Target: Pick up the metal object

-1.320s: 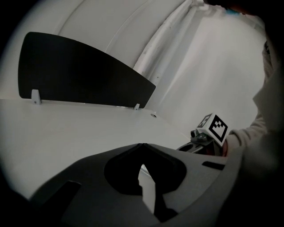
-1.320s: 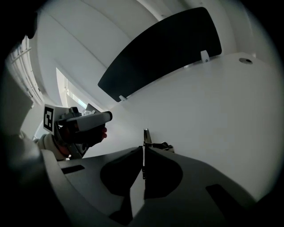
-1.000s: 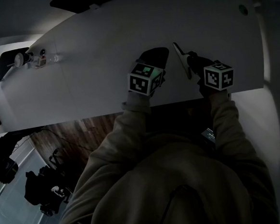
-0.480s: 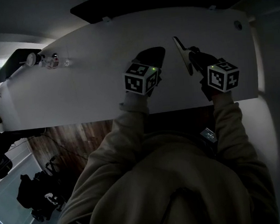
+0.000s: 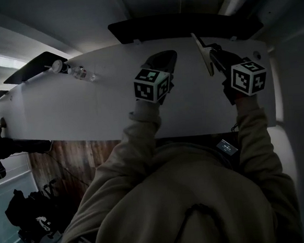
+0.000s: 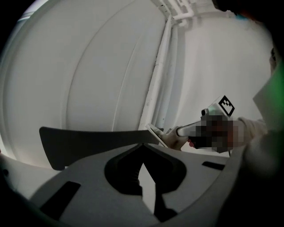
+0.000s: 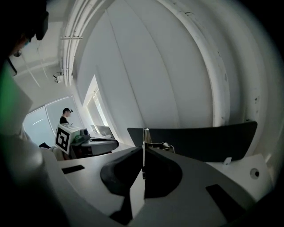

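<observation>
The metal object (image 5: 201,50) is a thin flat blade, and my right gripper (image 5: 214,55) is shut on it above the far right of the white table (image 5: 88,107). In the right gripper view the blade (image 7: 143,137) stands edge-on between the closed jaws of the right gripper (image 7: 143,153). My left gripper (image 5: 162,64) hovers over the table's middle, left of the blade, shut with nothing in it. The left gripper view shows its own closed tips (image 6: 142,148) and, beyond them, the blade (image 6: 156,134) in the right gripper.
A dark panel (image 5: 181,24) runs along the table's far edge. Small items, a round one (image 5: 58,66) and a clear one (image 5: 83,73), sit at the far left of the table. The front edge lies near my body, with wooden floor (image 5: 76,161) below.
The right gripper has risen and moved farther out with the blade in it. The left gripper has stayed almost in place. The head view has tilted upward.
</observation>
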The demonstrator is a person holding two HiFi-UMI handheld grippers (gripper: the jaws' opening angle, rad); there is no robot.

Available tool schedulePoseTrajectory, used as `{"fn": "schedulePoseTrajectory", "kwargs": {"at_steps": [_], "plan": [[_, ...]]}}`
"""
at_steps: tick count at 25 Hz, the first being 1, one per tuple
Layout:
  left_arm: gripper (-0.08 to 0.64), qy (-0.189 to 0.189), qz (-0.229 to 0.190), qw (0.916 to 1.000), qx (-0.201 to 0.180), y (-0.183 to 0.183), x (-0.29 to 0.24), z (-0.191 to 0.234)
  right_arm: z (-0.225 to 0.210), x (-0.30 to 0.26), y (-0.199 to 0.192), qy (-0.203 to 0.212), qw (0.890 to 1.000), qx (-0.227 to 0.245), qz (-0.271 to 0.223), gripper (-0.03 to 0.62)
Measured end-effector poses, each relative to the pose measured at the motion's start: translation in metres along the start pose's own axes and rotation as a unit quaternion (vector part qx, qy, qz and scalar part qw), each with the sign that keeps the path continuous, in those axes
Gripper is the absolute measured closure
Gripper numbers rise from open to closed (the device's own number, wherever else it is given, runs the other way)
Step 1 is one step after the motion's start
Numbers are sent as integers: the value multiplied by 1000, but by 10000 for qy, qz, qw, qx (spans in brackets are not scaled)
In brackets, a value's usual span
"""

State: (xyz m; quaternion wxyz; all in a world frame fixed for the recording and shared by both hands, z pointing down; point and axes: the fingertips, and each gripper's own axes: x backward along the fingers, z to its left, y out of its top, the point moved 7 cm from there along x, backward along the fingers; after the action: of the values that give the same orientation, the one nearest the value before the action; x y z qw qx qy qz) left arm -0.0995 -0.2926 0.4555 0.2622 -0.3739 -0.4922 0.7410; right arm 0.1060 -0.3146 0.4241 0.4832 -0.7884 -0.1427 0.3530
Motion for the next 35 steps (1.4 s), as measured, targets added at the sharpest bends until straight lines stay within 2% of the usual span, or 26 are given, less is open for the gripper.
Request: {"fn": "schedulePoseTrajectory", "kwargs": {"at_steps": [3, 6, 9, 17, 24, 30, 35], "plan": [[557, 110, -213, 9997, -84, 29, 14, 1, 16, 10, 33, 32, 9995, 257, -172, 571], [558, 219, -605, 9977, -221, 66, 25, 10, 28, 15, 72, 107, 9979, 473, -440, 571], [557, 307, -967, 9937, -473, 100, 31, 21, 39, 11, 102, 155, 9948, 709, -711, 571], [557, 401, -1583, 9815, -995, 191, 75, 2, 83, 52, 175, 289, 9848, 1021, -1376, 571], [558, 492, -1879, 9731, -1239, 213, 105, -7, 108, 73, 188, 407, 9718, 1295, -1929, 571], [558, 527, -1928, 9692, -1442, 215, 102, -10, 110, 75, 187, 383, 9639, 1482, -2180, 571], [557, 459, -1983, 9681, -1461, 222, 104, -17, 117, 86, 198, 326, 9596, 1620, -2275, 569]]}}
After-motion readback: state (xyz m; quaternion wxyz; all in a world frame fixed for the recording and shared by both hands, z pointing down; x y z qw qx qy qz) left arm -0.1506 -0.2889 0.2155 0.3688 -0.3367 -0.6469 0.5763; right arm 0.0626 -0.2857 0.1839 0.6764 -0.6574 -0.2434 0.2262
